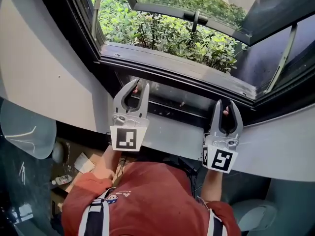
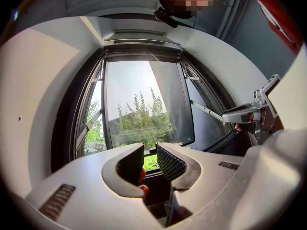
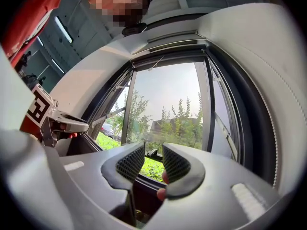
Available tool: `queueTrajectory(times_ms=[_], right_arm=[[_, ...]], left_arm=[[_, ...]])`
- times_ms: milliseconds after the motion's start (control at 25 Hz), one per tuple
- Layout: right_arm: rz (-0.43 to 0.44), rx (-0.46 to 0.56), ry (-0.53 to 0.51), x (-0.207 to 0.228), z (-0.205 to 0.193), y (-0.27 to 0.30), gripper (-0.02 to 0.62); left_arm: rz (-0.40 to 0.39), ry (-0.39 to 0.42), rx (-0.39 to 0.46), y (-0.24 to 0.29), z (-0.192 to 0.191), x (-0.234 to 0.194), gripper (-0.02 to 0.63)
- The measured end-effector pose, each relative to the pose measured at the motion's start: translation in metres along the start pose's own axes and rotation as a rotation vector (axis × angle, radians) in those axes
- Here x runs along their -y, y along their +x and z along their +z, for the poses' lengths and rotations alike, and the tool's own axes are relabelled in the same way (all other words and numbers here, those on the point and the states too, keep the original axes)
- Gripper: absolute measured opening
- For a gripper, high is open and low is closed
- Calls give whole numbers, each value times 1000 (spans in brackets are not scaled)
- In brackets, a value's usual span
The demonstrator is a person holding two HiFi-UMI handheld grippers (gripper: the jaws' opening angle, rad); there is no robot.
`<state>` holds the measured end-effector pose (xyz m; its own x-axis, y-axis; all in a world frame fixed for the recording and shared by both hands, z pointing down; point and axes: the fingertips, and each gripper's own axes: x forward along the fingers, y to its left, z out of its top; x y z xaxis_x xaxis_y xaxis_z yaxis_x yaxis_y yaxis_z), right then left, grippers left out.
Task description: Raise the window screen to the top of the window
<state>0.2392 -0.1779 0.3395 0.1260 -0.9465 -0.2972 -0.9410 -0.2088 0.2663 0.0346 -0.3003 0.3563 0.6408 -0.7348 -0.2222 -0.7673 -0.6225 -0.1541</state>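
Left gripper, right gripper — grey, blk/white square markers; window frame black; shrubs green; shirt red.

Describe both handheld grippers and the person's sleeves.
The left gripper and right gripper are light grey. Each has two curved jaws lined with black textured pads and carries a white cube bearing black square markers. No cables show. The person wears a red short-sleeved shirt.

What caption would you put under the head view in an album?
Open and empty, the left claw and right claw hover near the lower frame of an open window above green shrubs.
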Motion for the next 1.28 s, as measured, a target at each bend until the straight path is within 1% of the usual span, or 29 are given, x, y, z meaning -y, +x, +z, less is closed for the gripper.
queueTrajectory(times_ms=[80,400,680,800,840,920,960,1000,1160,1240,1280], right_arm=[[6,-17,18,-5,-8,-3,123],[8,-72,50,-19,-32,-9,123],[10,-91,69,-22,-39,-12,123],[10,-93,74,-24,-40,-12,123],[10,-93,76,-24,-40,-11,123],[11,-93,80,-25,-41,-11,121],[10,-93,83,-25,-41,-11,116],[10,-94,86,-26,-42,-10,90],[21,-109,73,-28,-45,-10,44],[24,-112,75,-29,-46,-9,12],[25,-112,78,-30,-46,-9,11]], left_arm=[[2,-13,-9,-3,-5,1,84],[-11,-13,-40,-11,-23,7,84],[-9,-42,-43,-14,-27,8,84],[-16,-34,-43,-14,-27,7,84],[-17,-31,-44,-13,-27,7,82],[-14,-30,-47,-13,-28,7,54],[-13,-30,-46,-12,-28,7,44],[-14,-31,-45,-12,-28,7,36],[-24,-46,-45,-12,-28,14,7],[-39,-44,-46,-13,-28,17,6],[-47,-35,-45,-13,-28,18,5]])
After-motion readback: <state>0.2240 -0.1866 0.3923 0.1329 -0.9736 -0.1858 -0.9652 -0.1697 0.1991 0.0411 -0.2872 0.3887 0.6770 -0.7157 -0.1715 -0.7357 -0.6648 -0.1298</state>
